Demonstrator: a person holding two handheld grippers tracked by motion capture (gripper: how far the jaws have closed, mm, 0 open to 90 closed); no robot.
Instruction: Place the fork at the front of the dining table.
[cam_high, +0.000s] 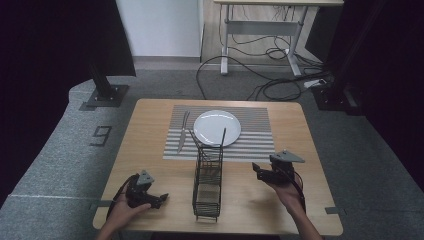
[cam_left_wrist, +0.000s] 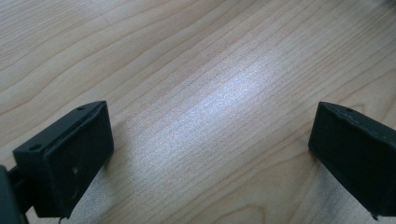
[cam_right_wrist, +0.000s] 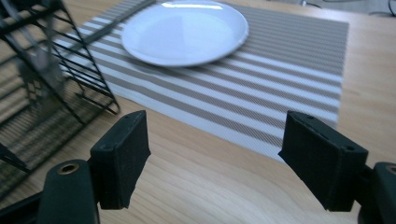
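Note:
A white plate (cam_high: 216, 127) lies on a striped placemat (cam_high: 255, 142) at the table's far middle, with a fork and a knife (cam_high: 182, 131) to its left. A black wire rack (cam_high: 207, 182) stands in front of the mat; one utensil (cam_high: 223, 136) sticks up from it. My left gripper (cam_high: 162, 199) rests low at the front left, open over bare wood (cam_left_wrist: 210, 107). My right gripper (cam_high: 256, 169) hovers right of the rack, open and empty, facing the plate (cam_right_wrist: 184, 30) and the mat (cam_right_wrist: 280, 79), with the rack (cam_right_wrist: 46, 79) on its left.
The wooden table (cam_high: 300, 200) has bare room at both front corners. Beyond it are grey carpet, a dark stand base (cam_high: 106, 95) at the left, a desk frame (cam_high: 262, 30) and loose cables (cam_high: 280, 80) at the back.

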